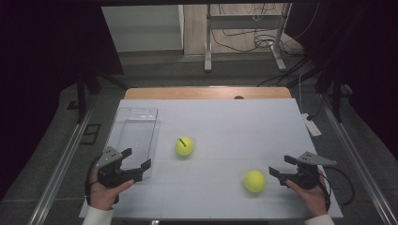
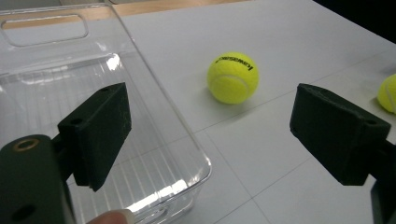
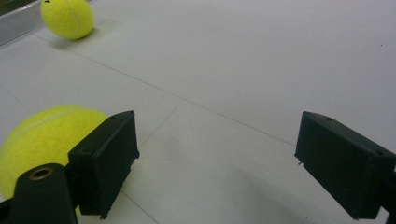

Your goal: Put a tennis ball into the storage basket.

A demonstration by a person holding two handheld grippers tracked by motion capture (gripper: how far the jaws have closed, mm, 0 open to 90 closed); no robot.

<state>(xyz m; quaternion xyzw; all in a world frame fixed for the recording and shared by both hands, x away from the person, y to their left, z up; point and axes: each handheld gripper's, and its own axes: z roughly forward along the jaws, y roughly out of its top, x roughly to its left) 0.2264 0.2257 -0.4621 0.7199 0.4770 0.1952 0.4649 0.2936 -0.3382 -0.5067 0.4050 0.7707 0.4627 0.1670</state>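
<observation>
Nothing has been gathered so far. The clear rectangular plastic bin point(image 1: 136, 136) sits empty at about ten o'clock on the white table point(image 1: 225, 122), and both balls lie on the bare surface. The yellow felt tennis ball with black lettering point(image 1: 184, 146) rests near the centre, just beside the bin's right wall. The second, plain yellow tennis ball point(image 1: 254, 181) lies at about five o'clock, close to the right gripper point(image 1: 277, 172). The left gripper point(image 1: 138, 161) hovers over the bin's near corner. Both grippers stand wide apart and hold nothing. By the look of it, each ball is yet to be grasped and carried into the bin.
</observation>
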